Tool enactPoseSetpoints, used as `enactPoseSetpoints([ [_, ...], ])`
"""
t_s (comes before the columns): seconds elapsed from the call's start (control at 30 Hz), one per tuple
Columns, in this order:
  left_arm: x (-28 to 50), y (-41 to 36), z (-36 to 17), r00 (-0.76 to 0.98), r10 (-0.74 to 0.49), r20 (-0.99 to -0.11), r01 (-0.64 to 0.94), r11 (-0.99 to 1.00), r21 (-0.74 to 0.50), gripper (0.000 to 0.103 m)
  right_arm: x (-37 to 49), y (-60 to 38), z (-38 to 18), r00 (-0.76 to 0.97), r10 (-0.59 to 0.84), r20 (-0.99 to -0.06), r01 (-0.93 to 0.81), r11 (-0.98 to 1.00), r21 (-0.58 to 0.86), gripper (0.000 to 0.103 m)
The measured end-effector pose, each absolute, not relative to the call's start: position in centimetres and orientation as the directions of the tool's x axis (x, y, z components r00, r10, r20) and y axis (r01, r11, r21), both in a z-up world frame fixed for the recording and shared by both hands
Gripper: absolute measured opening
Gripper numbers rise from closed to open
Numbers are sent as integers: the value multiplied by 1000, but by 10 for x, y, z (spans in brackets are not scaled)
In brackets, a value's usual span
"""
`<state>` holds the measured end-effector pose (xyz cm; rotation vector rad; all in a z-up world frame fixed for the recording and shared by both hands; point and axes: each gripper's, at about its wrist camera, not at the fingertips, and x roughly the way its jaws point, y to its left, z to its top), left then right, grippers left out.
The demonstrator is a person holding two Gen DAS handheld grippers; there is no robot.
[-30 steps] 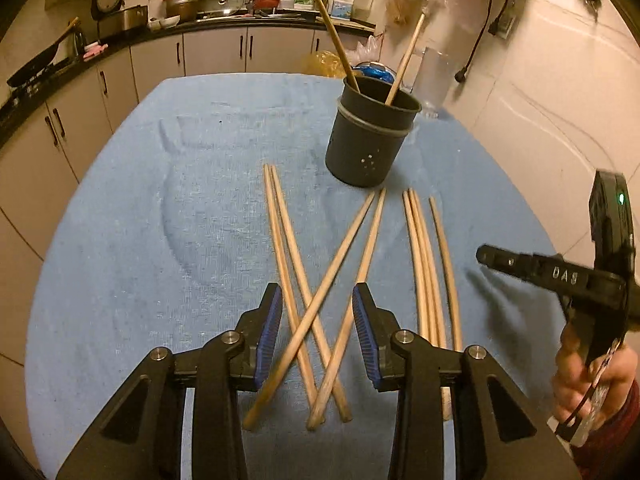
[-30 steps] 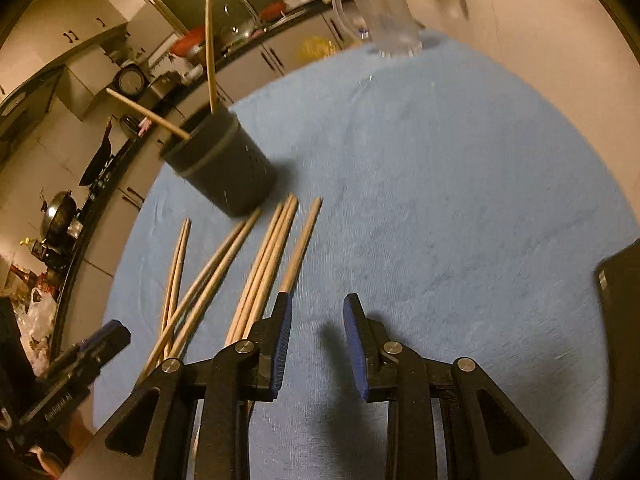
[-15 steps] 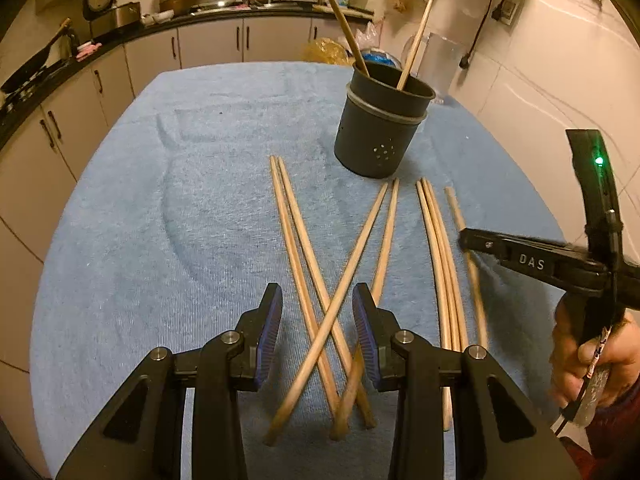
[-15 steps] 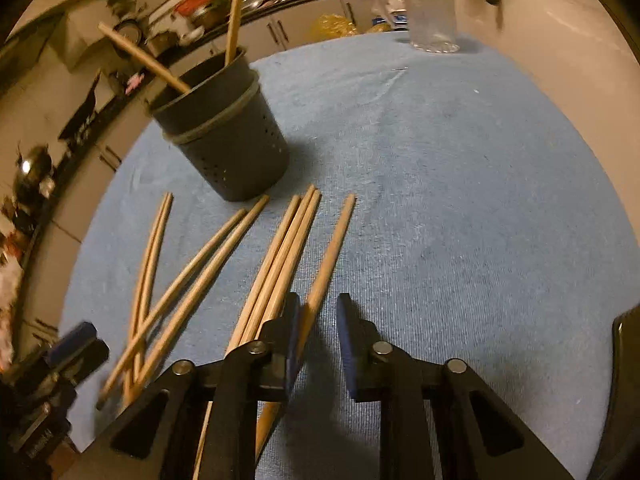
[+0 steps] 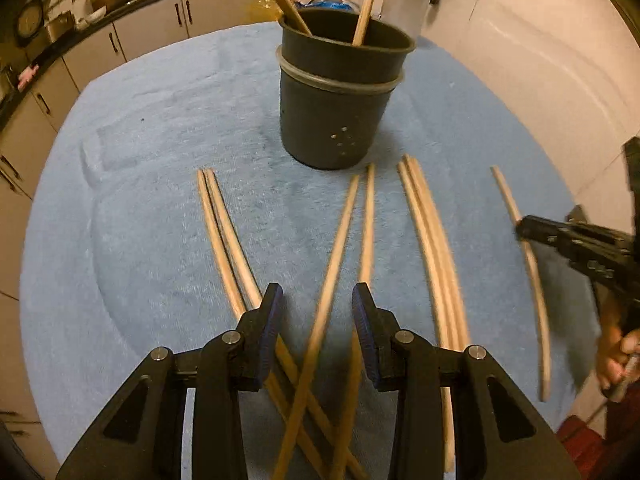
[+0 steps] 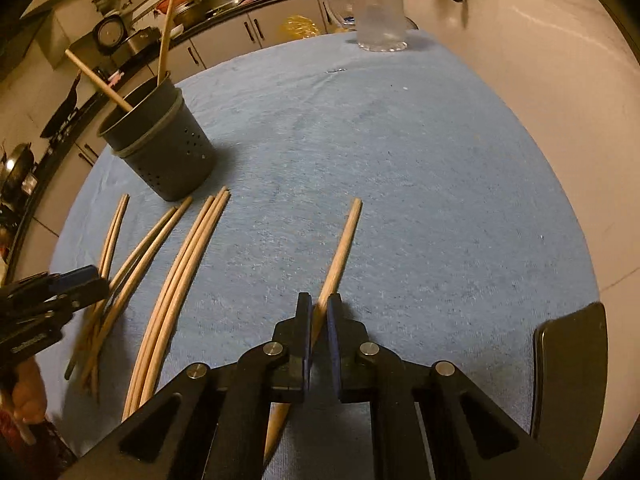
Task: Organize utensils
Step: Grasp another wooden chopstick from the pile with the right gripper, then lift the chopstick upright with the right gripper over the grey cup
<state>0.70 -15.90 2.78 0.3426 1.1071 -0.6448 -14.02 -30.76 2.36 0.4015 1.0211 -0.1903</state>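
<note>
Step in hand: picking loose chopsticks off the blue-towelled desk [image 6: 420, 168] to stand them in the dark holder [image 5: 340, 96], which has two sticks in it already.

Left tool [image 5: 318, 320] hangs tilted down over the crossed pair [image 5: 340, 240], jaws partly apart and straddling a stick without gripping it. To the right lies a bundle of three [image 5: 432, 240].

Right tool [image 6: 319, 330], also pitched down, is pinched narrow on the single chopstick [image 6: 340, 252] lying well apart from the rest.

Next move likely calls for lifting it, tipping it upright and dropping it into the holder.
</note>
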Motion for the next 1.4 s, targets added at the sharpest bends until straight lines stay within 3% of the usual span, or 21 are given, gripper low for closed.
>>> enactPoseSetpoints([
  [0.3, 23, -186, 18, 299, -221, -928, 658, 753, 33, 28, -137, -310, 24, 501, 55, -864, 331, 910, 250, 9],
  [0.37, 25, -196, 18, 300, -207, -931, 666, 745, 49, 22, -133, -313, 23, 486, 55, -872, 340, 908, 247, 11],
  [0.43, 25, -208, 18, 295, -195, -935, 674, 737, 59, 8, -126, -316, 21, 461, 52, -886, 354, 905, 238, 15],
  [0.57, 16, -218, 19, 339, -172, -925, 668, 737, 108, 6, -111, -314, 22, 445, 33, -895, 344, 917, 204, 15],
  [0.77, 2, -188, 41, 353, -285, -891, 623, 782, -4, 6, -112, -308, 28, 485, 81, -871, 327, 907, 266, 7],
  [1.03, -31, -143, 115, 470, -452, -759, 586, 802, -115, 6, -138, -288, 83, 684, 165, -710, 201, 894, 401, 7],
  [1.23, -53, -121, 157, 531, -495, -688, 575, 807, -138, 6, -164, -264, 124, 807, 146, -572, 101, 920, 378, 7],
  [1.4, -53, -114, 160, 552, -506, -663, 570, 809, -142, 6, -175, -256, 140, 842, 128, -524, 85, 927, 365, 7],
])
